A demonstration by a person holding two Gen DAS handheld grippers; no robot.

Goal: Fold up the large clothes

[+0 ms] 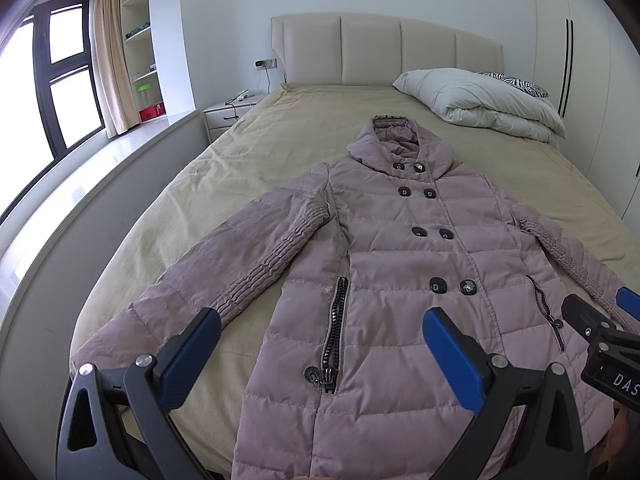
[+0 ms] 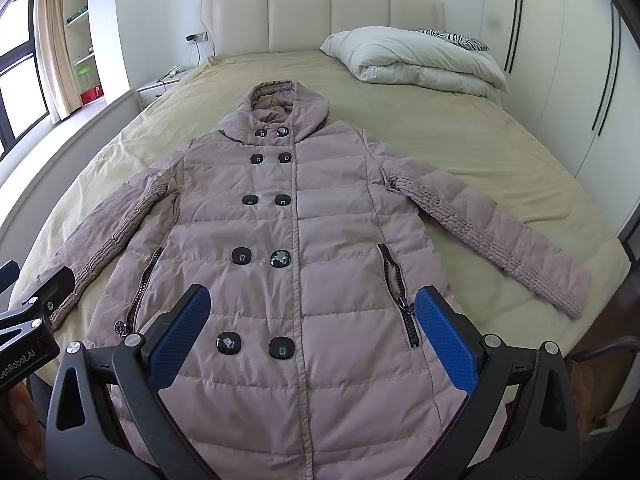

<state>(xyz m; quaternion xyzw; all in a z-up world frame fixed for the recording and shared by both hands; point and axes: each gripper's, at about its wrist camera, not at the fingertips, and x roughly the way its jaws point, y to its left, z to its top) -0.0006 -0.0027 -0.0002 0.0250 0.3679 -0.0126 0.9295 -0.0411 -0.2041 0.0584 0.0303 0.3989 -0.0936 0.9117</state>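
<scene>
Coat (image 2: 296, 220) lies flat, buttoned, sleeves spread on bed (image 2: 460, 132); left gripper (image 1: 324, 350) and right gripper (image 2: 312, 322) hover above, jaws spread wide, empty.

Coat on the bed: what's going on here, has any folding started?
Not yet. A padded mauve coat lies buttoned and face up on the bed, both sleeves spread out to the sides. A person holds two grippers over its lower half: the left gripper and right gripper are both wide open and hold nothing. A folded duvet sits by the headboard.
</scene>
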